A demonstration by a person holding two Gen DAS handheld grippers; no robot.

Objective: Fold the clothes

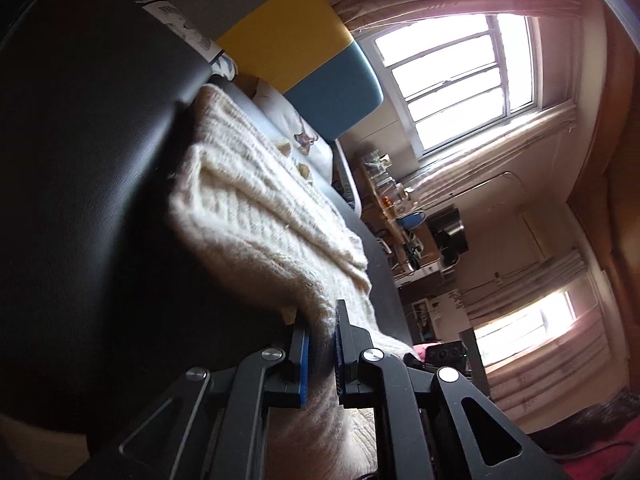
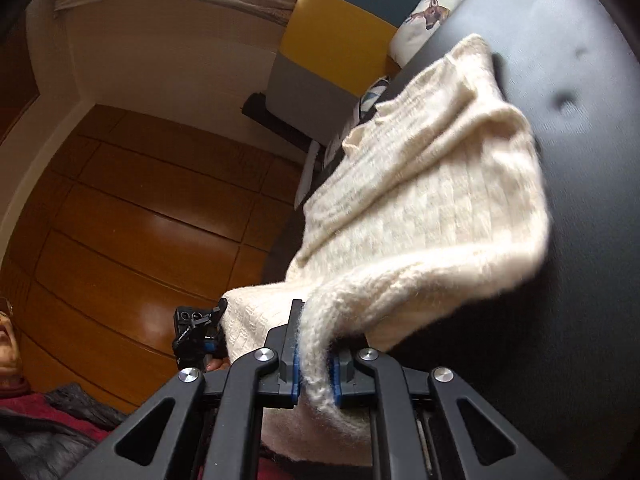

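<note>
A cream cable-knit sweater [image 1: 256, 208] lies partly folded on a black padded surface [image 1: 88, 168], with its near hem lifted. My left gripper [image 1: 320, 340] is shut on that hem, the knit pinched between its blue pads. In the right wrist view the same sweater [image 2: 424, 216] drapes off the black surface [image 2: 580, 120] towards me. My right gripper [image 2: 316, 360] is shut on a rolled edge of it. The left gripper [image 2: 200, 336] shows small at the sweater's other corner. Both views are tilted.
A yellow, blue and grey padded headboard [image 1: 288, 48] and a deer-print pillow [image 1: 288, 124] sit beyond the sweater. A cluttered desk [image 1: 408, 216] stands under bright windows [image 1: 452, 80]. Wooden cupboard doors [image 2: 120, 208] fill the left side. A person in a red top [image 2: 24, 408] is at the corner.
</note>
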